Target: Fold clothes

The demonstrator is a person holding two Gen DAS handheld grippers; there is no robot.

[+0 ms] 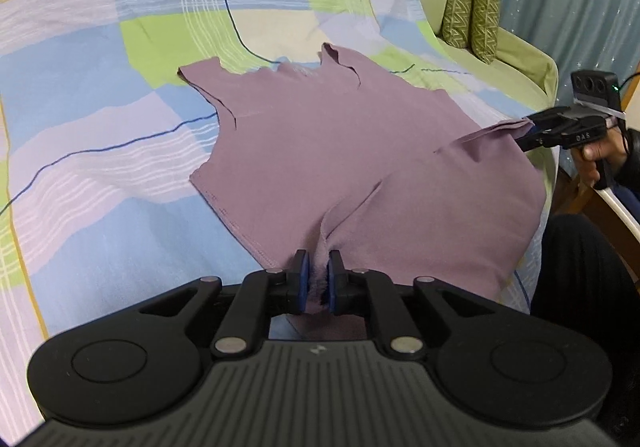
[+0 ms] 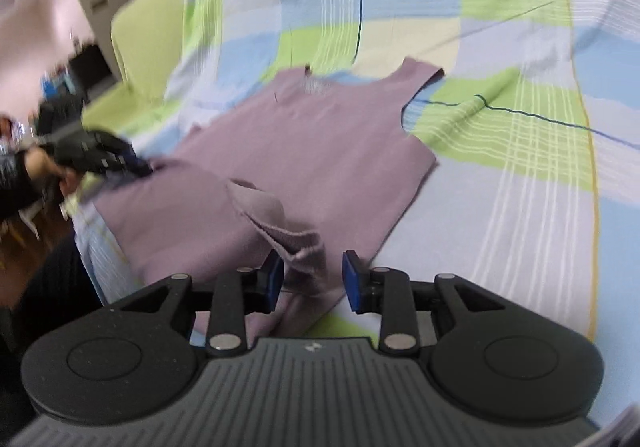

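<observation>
- A mauve sleeveless top [image 1: 320, 151] lies spread on the checked bedspread [image 1: 120, 47], its hem at the near edge of the bed and its straps toward the far side.
- The left gripper [image 1: 318, 279] has a bunched ridge of the hem between its blue pads, which press close on it.
- The right gripper [image 2: 312, 281] stands with its fingers spread; a crumpled fold of the top sits loose between them, though that view is blurred.
- Two green patterned cushions [image 1: 472, 15] lean at the far right corner.
</observation>
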